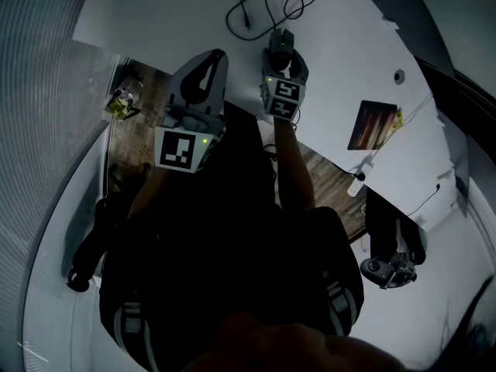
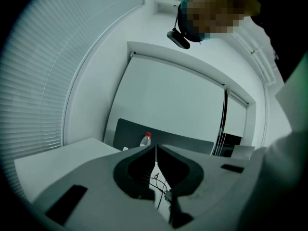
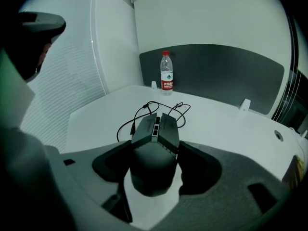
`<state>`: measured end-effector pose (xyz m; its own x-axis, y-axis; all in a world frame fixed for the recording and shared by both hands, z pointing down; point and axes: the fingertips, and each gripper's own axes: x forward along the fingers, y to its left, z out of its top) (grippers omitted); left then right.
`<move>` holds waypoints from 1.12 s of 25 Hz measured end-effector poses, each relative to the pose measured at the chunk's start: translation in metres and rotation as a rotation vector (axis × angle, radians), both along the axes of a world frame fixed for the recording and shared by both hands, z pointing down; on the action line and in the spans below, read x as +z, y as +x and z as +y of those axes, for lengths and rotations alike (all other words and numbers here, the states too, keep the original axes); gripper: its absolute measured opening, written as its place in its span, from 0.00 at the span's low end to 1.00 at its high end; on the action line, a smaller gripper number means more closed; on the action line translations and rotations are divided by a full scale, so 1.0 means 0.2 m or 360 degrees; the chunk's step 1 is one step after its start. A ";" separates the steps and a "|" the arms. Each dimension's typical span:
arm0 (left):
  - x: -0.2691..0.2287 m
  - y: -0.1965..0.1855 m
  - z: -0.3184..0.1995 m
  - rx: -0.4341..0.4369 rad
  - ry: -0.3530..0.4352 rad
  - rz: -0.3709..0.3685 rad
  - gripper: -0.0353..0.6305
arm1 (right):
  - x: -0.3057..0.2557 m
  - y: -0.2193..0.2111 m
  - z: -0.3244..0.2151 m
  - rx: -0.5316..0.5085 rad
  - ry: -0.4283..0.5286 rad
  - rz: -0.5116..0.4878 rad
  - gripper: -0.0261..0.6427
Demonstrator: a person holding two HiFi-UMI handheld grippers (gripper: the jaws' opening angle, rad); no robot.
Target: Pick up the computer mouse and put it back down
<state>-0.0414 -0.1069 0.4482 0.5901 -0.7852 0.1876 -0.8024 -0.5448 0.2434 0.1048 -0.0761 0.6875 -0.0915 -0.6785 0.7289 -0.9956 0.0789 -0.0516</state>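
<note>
Nearest, the left gripper (image 2: 155,150) was held clear of the white desk (image 3: 221,124), its jaws pressed together with nothing between them. Just beyond, the right gripper (image 3: 155,148) was clamped on both flanks of the dark grey angular computer mouse (image 3: 153,158). Its black cable (image 3: 144,107) lay looped on the desk farther off. A clear plastic bottle with a red cap (image 3: 166,73) stood at the far edge. Assessment: the grasp was made, clearance from the desk was unconfirmed, and setting the mouse down was outstanding.

Left gripper (image 2: 155,150) seemingly closed, right (image 3: 156,146) clamped.
</note>
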 end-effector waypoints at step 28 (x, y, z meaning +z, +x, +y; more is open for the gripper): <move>-0.48 -0.06 0.15 -0.0012 0.0235 0.0188 0.07 | -0.62 0.00 0.09 0.0077 0.0317 -0.0037 0.47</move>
<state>-0.0531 -0.0762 0.3523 0.5952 -0.8036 -0.0004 -0.7772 -0.5757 0.2541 0.1057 -0.0588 0.5634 -0.0705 -0.8131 0.5778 -0.9972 0.0418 -0.0628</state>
